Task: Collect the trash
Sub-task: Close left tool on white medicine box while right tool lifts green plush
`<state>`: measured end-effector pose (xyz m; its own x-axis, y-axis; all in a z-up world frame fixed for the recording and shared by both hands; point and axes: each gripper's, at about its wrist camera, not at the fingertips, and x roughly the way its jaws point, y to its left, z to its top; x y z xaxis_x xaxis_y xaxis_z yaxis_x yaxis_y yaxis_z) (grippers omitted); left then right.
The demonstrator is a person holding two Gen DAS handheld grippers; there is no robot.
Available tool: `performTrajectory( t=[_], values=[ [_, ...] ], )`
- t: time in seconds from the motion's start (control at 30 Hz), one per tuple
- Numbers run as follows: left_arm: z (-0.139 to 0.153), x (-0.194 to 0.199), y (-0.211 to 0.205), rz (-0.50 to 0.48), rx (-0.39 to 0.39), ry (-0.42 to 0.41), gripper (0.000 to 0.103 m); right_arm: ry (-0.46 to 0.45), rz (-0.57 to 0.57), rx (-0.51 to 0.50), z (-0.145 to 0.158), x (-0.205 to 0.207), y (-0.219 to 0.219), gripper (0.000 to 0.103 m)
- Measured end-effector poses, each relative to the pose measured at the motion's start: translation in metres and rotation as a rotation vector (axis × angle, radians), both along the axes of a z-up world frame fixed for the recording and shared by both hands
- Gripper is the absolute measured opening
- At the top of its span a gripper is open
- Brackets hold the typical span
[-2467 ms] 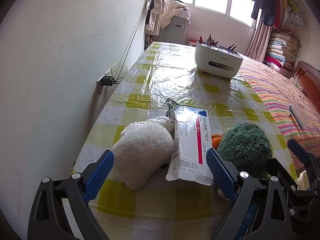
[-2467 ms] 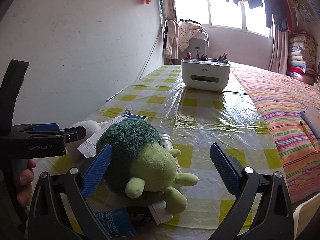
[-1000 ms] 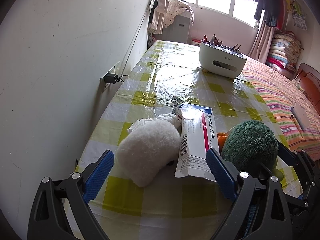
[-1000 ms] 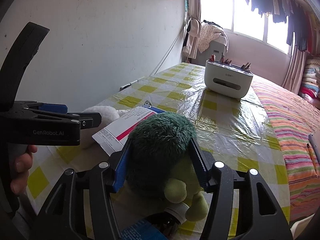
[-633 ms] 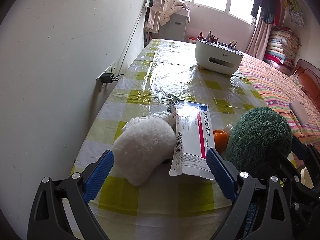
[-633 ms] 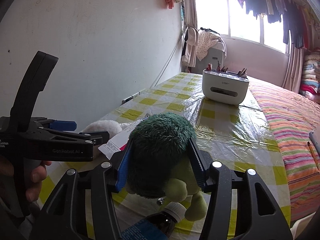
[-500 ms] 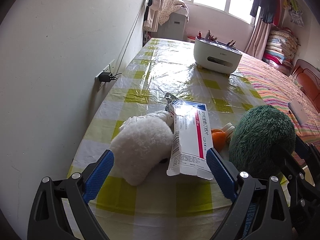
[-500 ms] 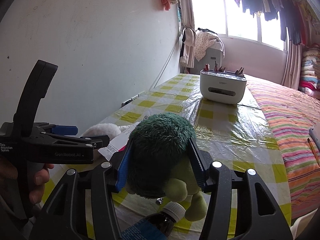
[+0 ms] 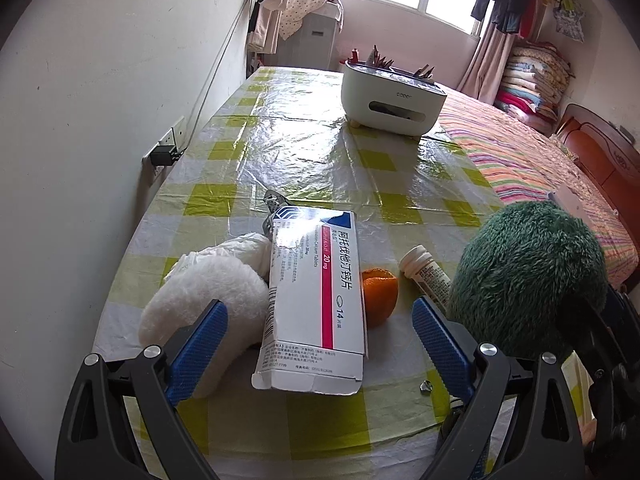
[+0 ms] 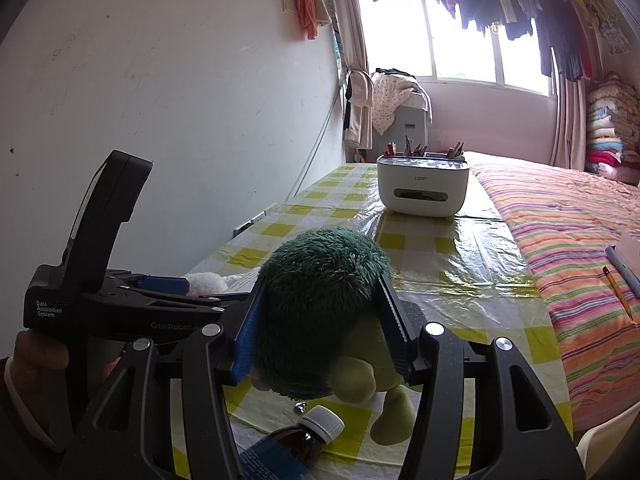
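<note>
Long table in a yellow-and-white check cloth under clear plastic, left edge hard against the wall, right edge butted up to a striped bed. Plenty of bare tabletop through the middle, all the way back to a white organizer box with pencils sticking out of the top. All the clutter bunched at the near end.

Right gripper clamped on a green plush toy, blue pads squeezing the fuzzy dark green head from both sides, pale green limbs dangling below, lifted clear of the cloth. Directly underneath: a brown medicine bottle with a white cap and blue label, lying on its side near the table's front edge, plus a tiny metal bit just beside the cap.

Left gripper spread wide and empty, hovering over a white medicine carton with a red stripe, one end torn open, propped on a white fluffy toy to its left. Crumpled foil blister poking out behind the carton. Orange peel touching the carton's right side, then a small white pill bottle lying just beside that, right up against the plush. Charger plugged into a wall socket just past the left edge
</note>
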<state>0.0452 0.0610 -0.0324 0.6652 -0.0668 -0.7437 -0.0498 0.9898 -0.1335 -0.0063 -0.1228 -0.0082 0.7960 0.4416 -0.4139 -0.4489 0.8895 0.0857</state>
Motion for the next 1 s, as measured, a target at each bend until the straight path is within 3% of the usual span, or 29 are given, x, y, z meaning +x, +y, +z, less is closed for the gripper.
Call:
performTrajectory(
  t=[0.2,0.4,0.63,0.7,0.73,1.0],
  values=[
    [-0.012,0.041,0.003,0.018,-0.043,0.07,0.091,0.017,-0.008,0.027,-0.001,0.004,-0.01,0.052],
    [-0.025,0.064,-0.009,-0.011,-0.032,0.14,0.091,0.02,-0.018,0.048,0.001,0.005,-0.021,0.053],
    [-0.04,0.074,-0.02,-0.007,0.051,0.177,0.09,0.039,-0.015,0.073,0.001,0.007,-0.029,0.053],
    [-0.041,0.075,-0.022,0.001,0.07,0.175,0.084,0.04,-0.016,0.075,0.002,0.007,-0.03,0.053],
    [-0.041,0.074,-0.021,0.013,0.081,0.176,0.072,0.04,-0.018,0.077,0.001,0.007,-0.03,0.053],
    [-0.035,0.069,-0.012,0.047,0.054,0.134,0.063,0.047,-0.042,0.102,0.003,0.009,-0.042,0.053]
  ],
)
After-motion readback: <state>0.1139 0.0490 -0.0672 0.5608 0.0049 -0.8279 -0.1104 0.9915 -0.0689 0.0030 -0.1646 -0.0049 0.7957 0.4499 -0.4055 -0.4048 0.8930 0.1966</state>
